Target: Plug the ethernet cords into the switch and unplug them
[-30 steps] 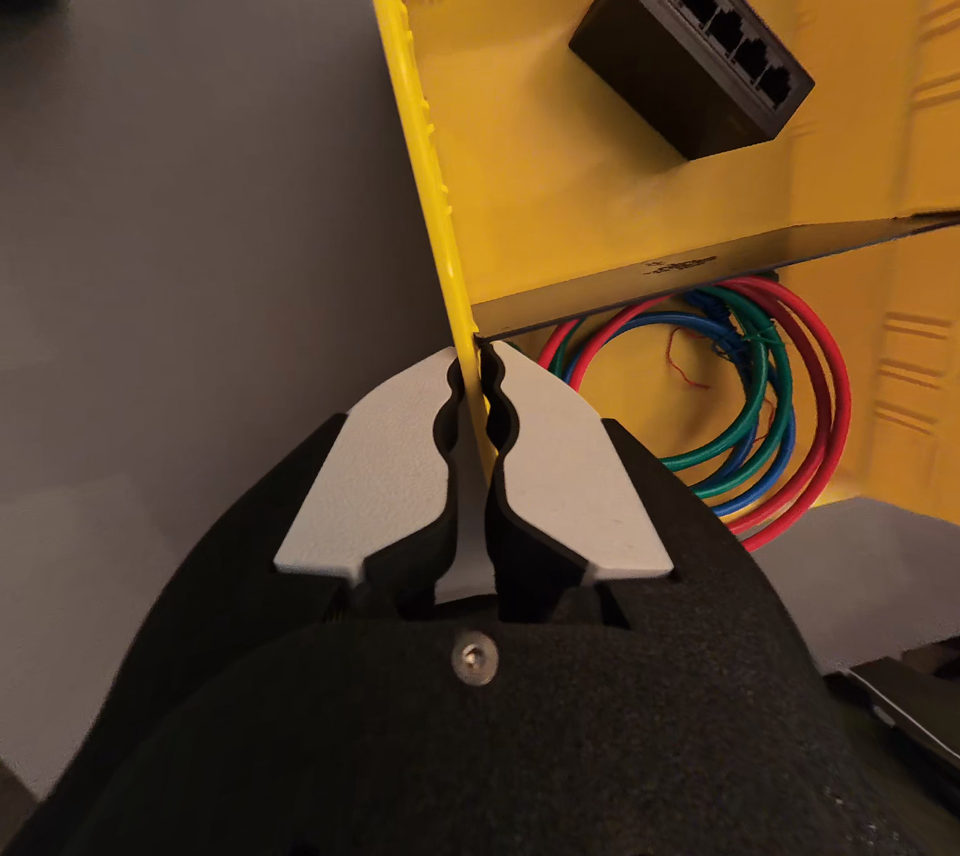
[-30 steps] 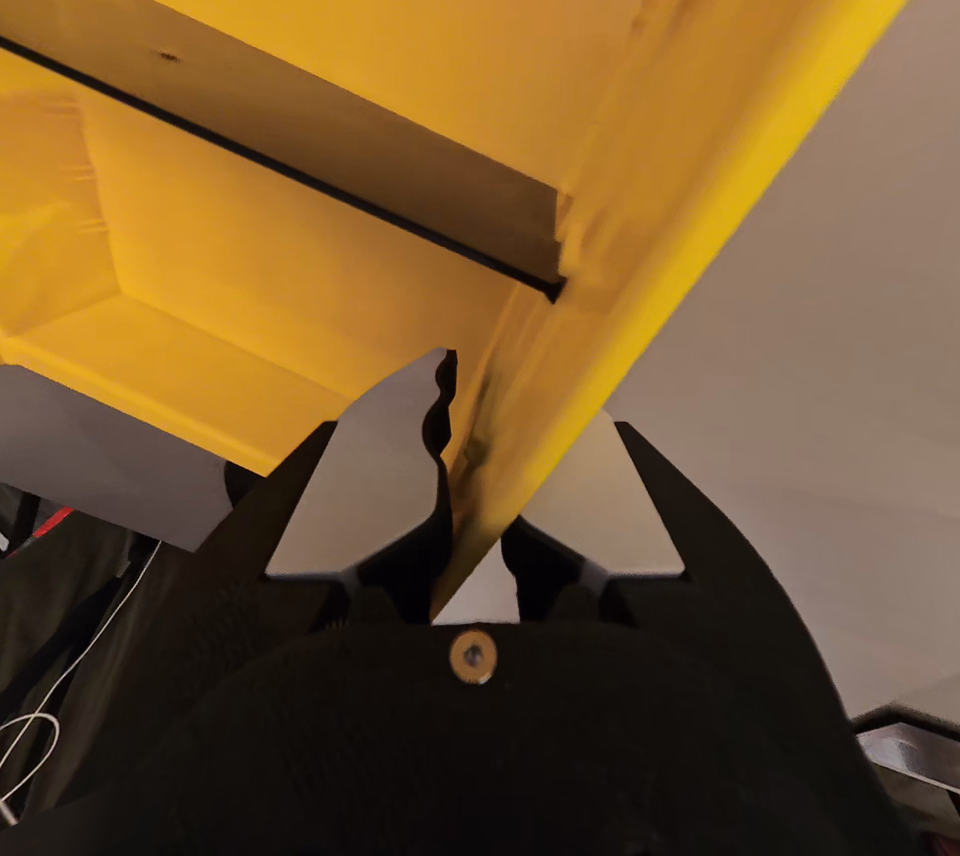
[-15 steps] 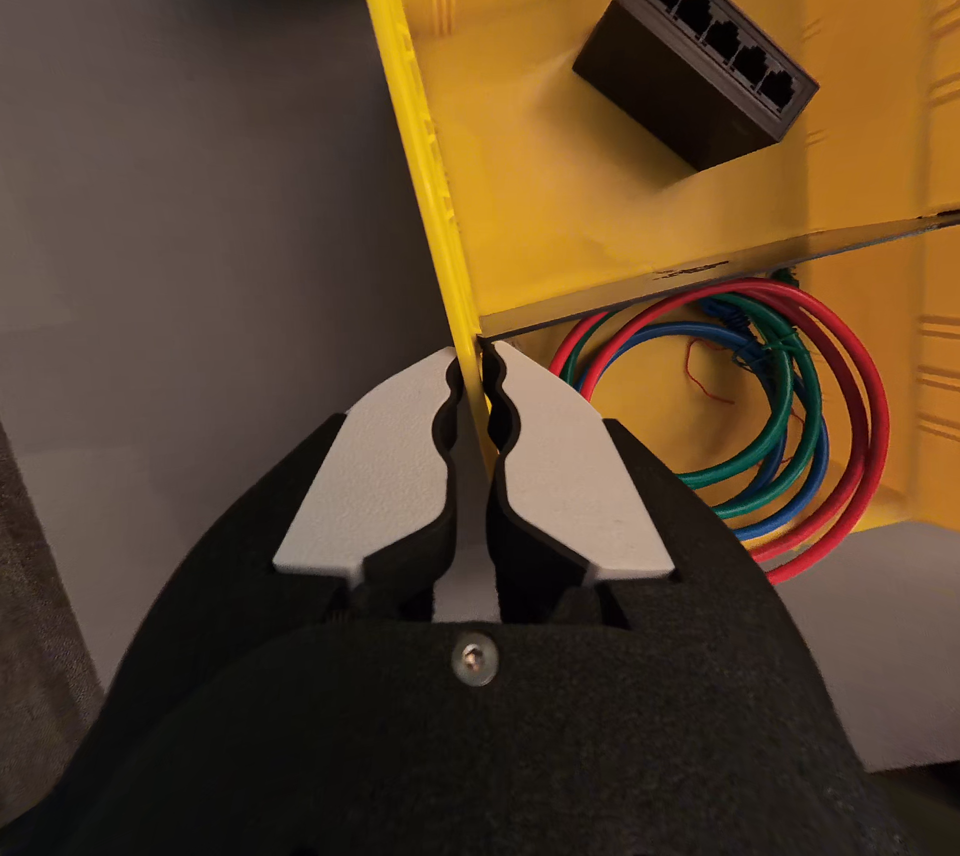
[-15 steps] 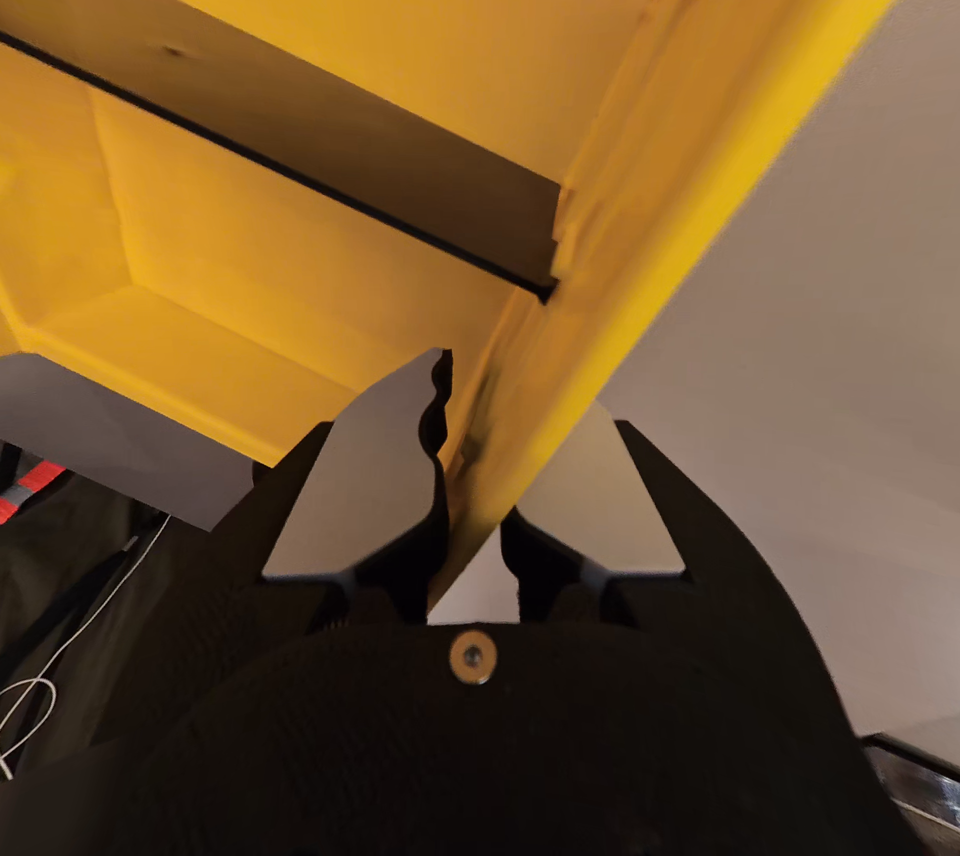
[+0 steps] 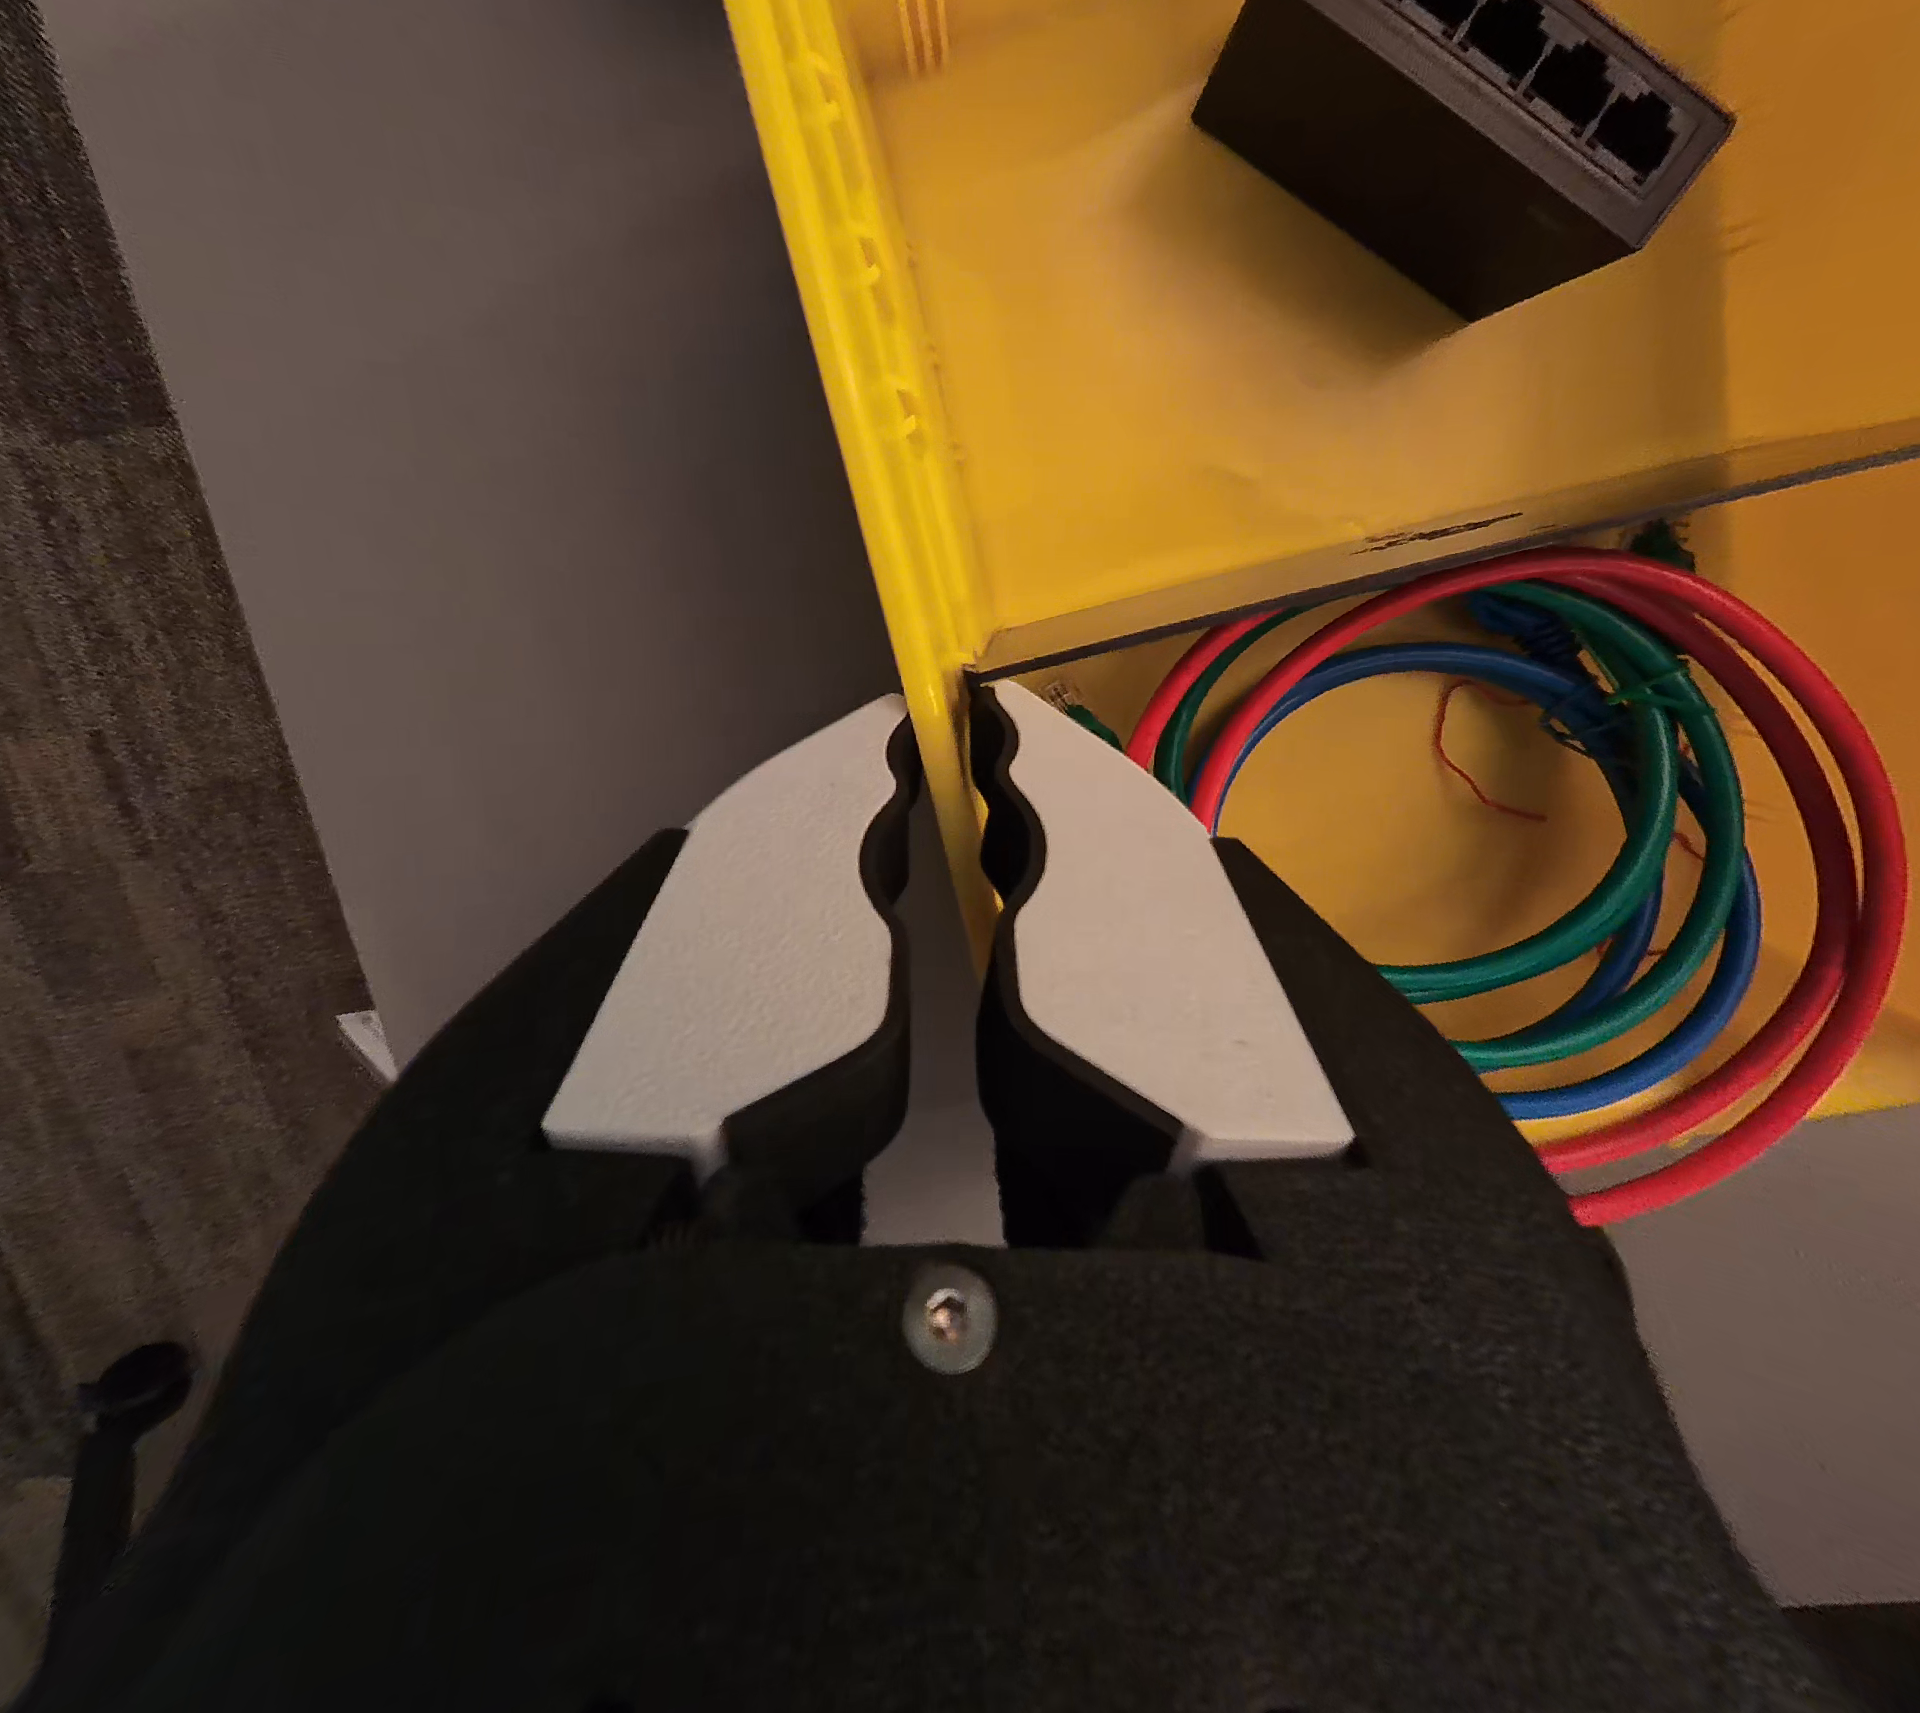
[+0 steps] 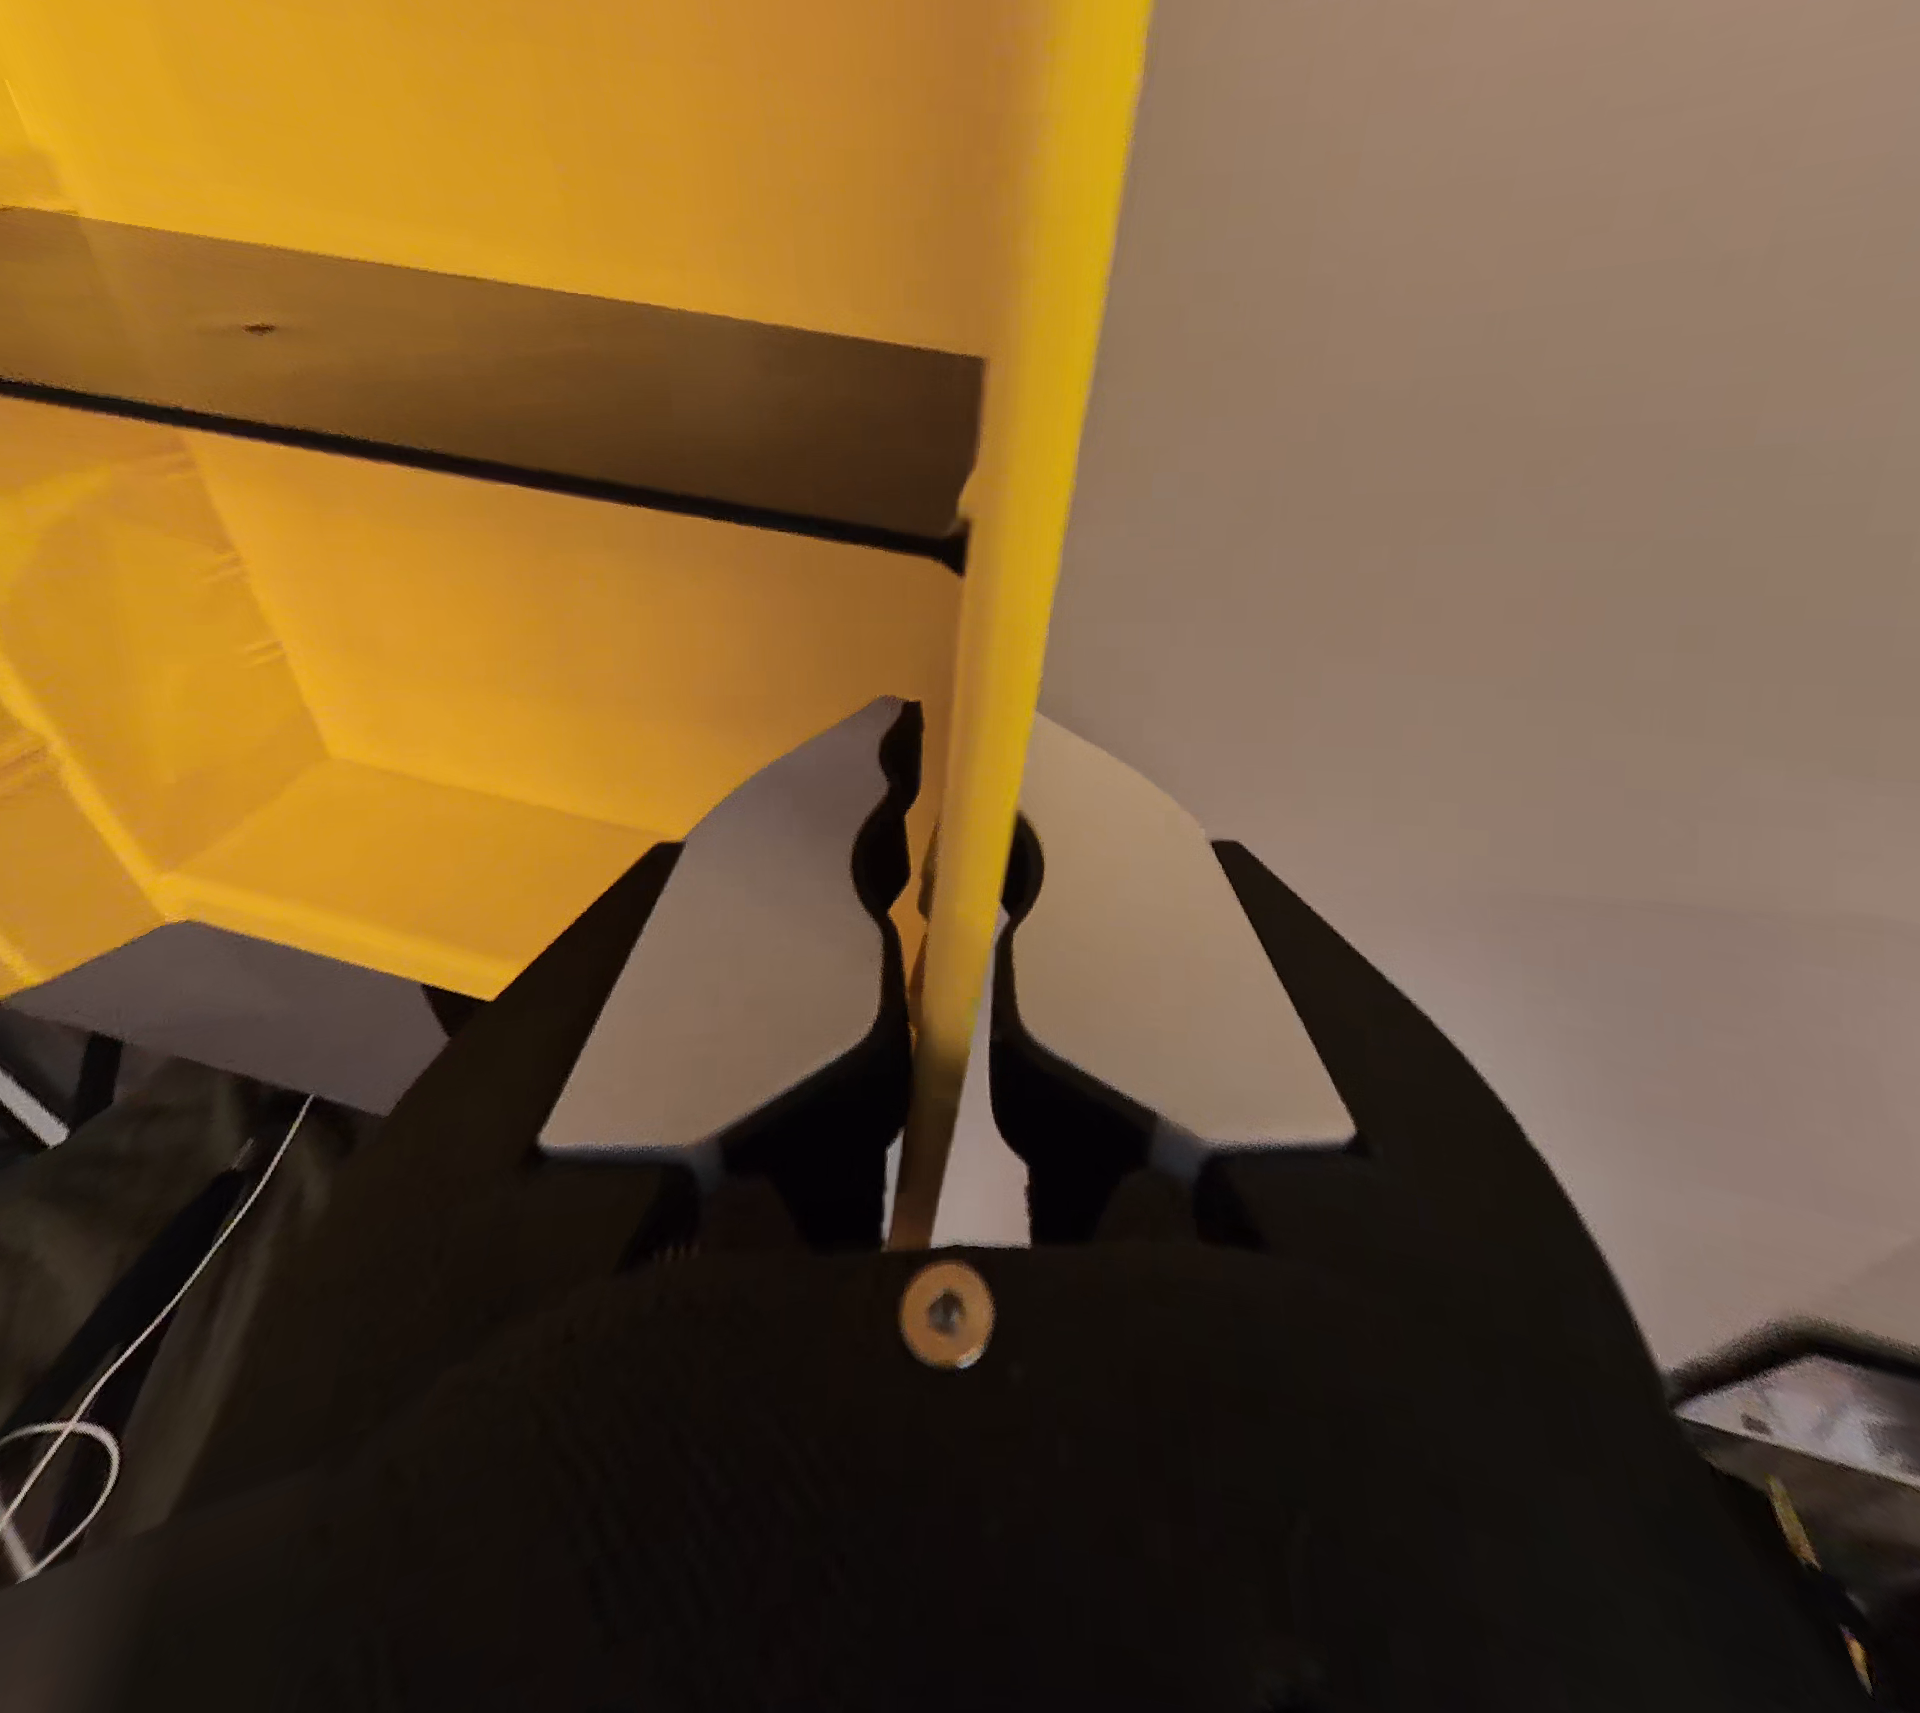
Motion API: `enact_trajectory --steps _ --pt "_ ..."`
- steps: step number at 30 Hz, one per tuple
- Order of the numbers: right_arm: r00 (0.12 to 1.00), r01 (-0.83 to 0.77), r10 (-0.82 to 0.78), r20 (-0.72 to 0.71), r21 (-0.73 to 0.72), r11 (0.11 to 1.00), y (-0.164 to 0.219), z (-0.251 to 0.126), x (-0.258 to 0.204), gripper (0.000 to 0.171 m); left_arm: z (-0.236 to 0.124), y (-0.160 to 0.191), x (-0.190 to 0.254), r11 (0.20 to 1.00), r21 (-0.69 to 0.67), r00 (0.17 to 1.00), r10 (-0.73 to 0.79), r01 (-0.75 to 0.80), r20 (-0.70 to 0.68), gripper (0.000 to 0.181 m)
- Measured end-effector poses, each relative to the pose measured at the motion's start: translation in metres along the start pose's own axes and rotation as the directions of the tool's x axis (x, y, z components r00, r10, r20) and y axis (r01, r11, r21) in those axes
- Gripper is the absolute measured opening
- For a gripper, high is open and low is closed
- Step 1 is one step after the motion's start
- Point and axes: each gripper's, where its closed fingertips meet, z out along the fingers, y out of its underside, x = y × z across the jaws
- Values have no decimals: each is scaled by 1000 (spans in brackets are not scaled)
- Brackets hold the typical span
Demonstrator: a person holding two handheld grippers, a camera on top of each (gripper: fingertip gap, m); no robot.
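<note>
At centre frame in both wrist views, each gripper is clamped on a side wall of the yellow bin.

Left gripper: jaws nearly closed, pinching the bin's left wall edge between the fingertips. Right gripper: jaws narrowly parted, gripping the opposite wall, seen edge-on. Black five-port switch sits tilted in the upper right of the left view, in the far compartment, ports all empty. Below a dark divider, coiled red, green and blue ethernet cords lie in the near compartment, lower right, one red loop spilling over the bin's edge. Bin rests on a grey table.
</note>
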Motion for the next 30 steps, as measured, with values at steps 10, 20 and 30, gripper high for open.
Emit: enact_trajectory --steps 10,20,30 --pt "1000 -24 24 4 0 1000 -6 4 0 15 2 -1 -21 997 67 999 32 -34 27 10" --pt "992 -57 50 117 60 997 -10 -5 -5 27 -3 -8 -24 986 163 1000 22 -23 9 26" --pt "993 -119 106 56 337 934 -10 -70 3 28 -71 -35 -28 855 513 994 -21 71 -103 39"
